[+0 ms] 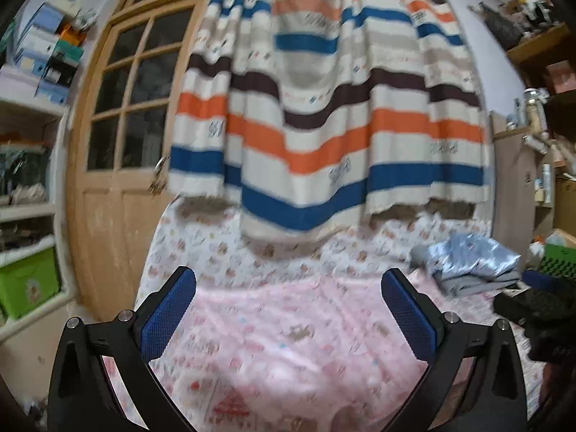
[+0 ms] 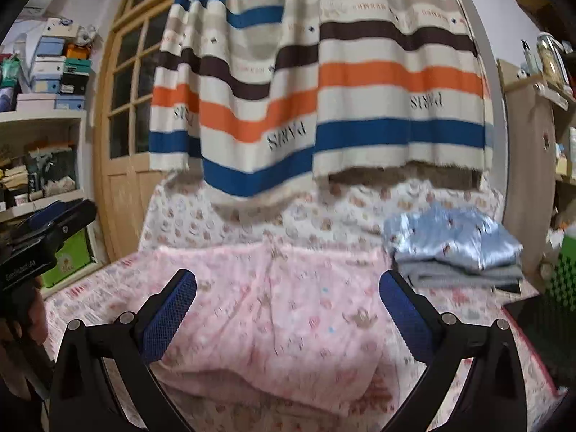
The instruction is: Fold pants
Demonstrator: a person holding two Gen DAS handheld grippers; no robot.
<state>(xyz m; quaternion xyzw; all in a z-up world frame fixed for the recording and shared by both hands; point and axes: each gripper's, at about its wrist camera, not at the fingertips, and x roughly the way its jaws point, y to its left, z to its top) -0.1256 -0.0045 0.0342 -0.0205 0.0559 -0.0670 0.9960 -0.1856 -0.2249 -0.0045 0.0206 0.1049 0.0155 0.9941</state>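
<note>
Pink patterned pants (image 2: pixel 284 324) lie folded into a rough rectangle on the bed, waistband towards the wall. In the left wrist view the same pants (image 1: pixel 284 345) fill the lower middle. My right gripper (image 2: pixel 288 298) hangs open above them, blue pads wide apart, nothing between them. My left gripper (image 1: pixel 288 298) is open too, above the pants, holding nothing. The left gripper's body (image 2: pixel 43 230) shows at the left edge of the right wrist view, held by a hand.
A stack of folded clothes, shiny light blue (image 2: pixel 453 237) on grey, sits at the bed's back right. A striped curtain (image 2: pixel 324 82) hangs behind the bed. A wooden door (image 1: pixel 118 144) and shelves (image 2: pixel 39 144) stand left; dark items (image 1: pixel 536 309) lie right.
</note>
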